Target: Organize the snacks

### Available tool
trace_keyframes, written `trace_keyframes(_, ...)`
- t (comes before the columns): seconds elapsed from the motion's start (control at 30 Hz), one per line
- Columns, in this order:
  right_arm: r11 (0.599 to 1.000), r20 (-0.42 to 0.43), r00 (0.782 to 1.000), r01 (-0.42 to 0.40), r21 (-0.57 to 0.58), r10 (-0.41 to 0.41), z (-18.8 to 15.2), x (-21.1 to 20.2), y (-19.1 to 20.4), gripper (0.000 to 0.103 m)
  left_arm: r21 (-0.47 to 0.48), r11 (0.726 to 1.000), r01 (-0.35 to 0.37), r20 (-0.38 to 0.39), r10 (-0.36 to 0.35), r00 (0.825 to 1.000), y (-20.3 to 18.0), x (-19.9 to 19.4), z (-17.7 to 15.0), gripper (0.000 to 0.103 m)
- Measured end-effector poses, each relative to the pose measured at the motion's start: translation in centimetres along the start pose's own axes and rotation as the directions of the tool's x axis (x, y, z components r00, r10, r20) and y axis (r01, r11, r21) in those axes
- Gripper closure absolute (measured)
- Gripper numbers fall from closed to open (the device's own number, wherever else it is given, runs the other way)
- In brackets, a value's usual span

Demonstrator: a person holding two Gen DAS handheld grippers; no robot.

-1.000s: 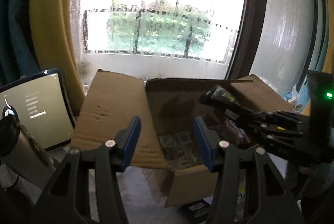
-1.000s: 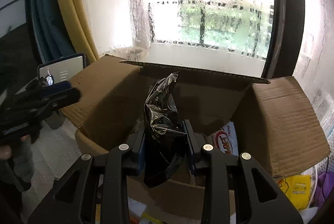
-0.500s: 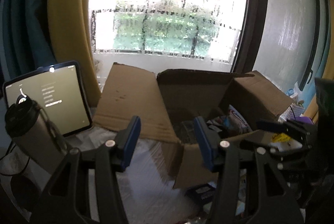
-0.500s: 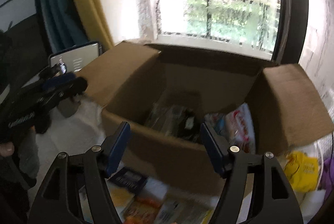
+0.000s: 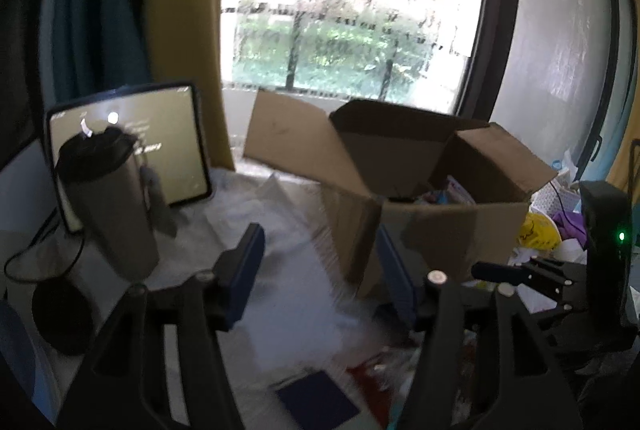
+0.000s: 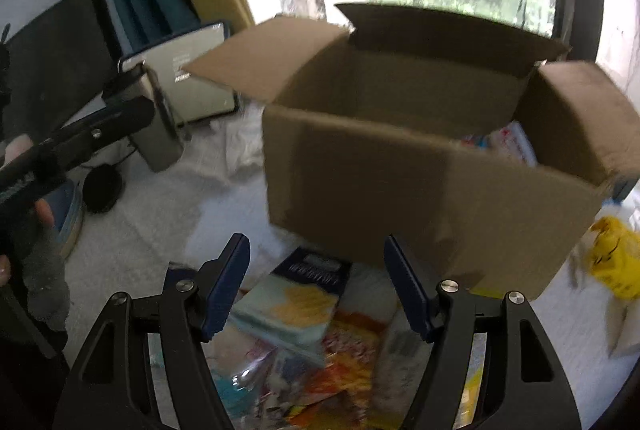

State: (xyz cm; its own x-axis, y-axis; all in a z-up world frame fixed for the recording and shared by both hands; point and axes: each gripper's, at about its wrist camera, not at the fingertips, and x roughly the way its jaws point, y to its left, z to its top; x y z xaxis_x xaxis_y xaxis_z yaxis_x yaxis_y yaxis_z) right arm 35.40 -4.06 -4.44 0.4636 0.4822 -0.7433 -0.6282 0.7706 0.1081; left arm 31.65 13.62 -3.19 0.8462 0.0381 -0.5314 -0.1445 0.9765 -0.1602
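Observation:
An open cardboard box [image 6: 400, 189] stands on the white-covered table, with snack packs showing inside at its right [image 6: 508, 141]; it also shows in the left wrist view [image 5: 440, 230]. My right gripper [image 6: 316, 278] is open and empty, in front of the box and above a pile of snack packs [image 6: 304, 322], among them a dark blue one [image 6: 316, 266]. My left gripper [image 5: 320, 270] is open and empty, left of the box's near corner, above the white cover. A dark blue pack [image 5: 316, 398] lies below it.
A tablet [image 5: 132, 145] leans at the back left with a grey travel mug [image 5: 108, 201] in front of it. A yellow bag [image 6: 616, 262] lies right of the box. A window is behind the box.
My right gripper let go of the black snack bag into the box, opened, and drew back and down over the snack pile. My left gripper pulled back and left from the box.

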Motion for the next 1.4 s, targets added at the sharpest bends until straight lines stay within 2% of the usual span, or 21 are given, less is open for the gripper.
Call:
trace_keyframes(0.23, 0.999, -0.062, 0.998, 0.003, 0.044, -0.001, -1.0, 2.0, 0.7, 0.03, -0.045, 0.999, -0.023, -0.067, 0.02, 0.998, 1.7, 0.1, -3.1, 0.031)
trace_keyframes(0.53, 0.997, -0.153, 0.988, 0.033, 0.065, -0.023, -2.1, 4.2, 1.3, 0.03, -0.084, 0.996, -0.029, -0.153, 0.016, 0.988, 2.4, 0.7, -6.9, 0.031)
trace_keyframes(0.57, 0.998, -0.155, 0.988, 0.035, 0.057, -0.026, -2.3, 4.2, 1.3, 0.034, -0.088, 0.996, -0.03, -0.162, 0.015, 0.987, 2.4, 0.7, -7.2, 0.031)
trace_keyframes(0.67, 0.999, -0.143, 0.99, 0.023, 0.032, -0.018, -2.6, 3.9, 1.6, 0.044, -0.09, 0.996, -0.026, -0.199, 0.008, 0.98, 2.0, 1.1, -8.3, 0.031)
trace_keyframes(0.77, 1.0, -0.124, 0.992, 0.01, 0.02, -0.008, -2.9, 3.3, 1.7, 0.046, -0.078, 0.997, -0.029, -0.224, 0.011, 0.974, 1.4, 1.4, -9.1, 0.031)
trace_keyframes(0.93, 1.0, -0.092, 0.996, -0.009, 0.02, 0.011, -3.6, 1.7, 1.3, 0.046, -0.054, 0.998, -0.038, -0.275, 0.022, 0.961, 0.4, 2.0, -10.5, 0.03)
trace_keyframes(1.17, 0.999, -0.044, 0.998, -0.037, 0.038, 0.039, -5.1, -1.4, 0.3, 0.046, -0.027, 0.997, -0.074, -0.355, 0.06, 0.933, -1.1, 3.3, -12.7, 0.03)
trace_keyframes(1.23, 0.998, -0.038, 0.998, -0.045, 0.04, 0.046, -5.7, -2.2, -0.1, 0.046, -0.04, 0.997, -0.068, -0.36, 0.049, 0.932, -1.4, 3.5, -12.9, 0.03)
trace_keyframes(1.4, 0.998, -0.02, 0.999, -0.045, 0.051, 0.046, -7.3, -3.9, -1.1, 0.047, -0.011, 0.995, -0.095, -0.358, 0.085, 0.93, -2.1, 4.1, -13.0, 0.027)
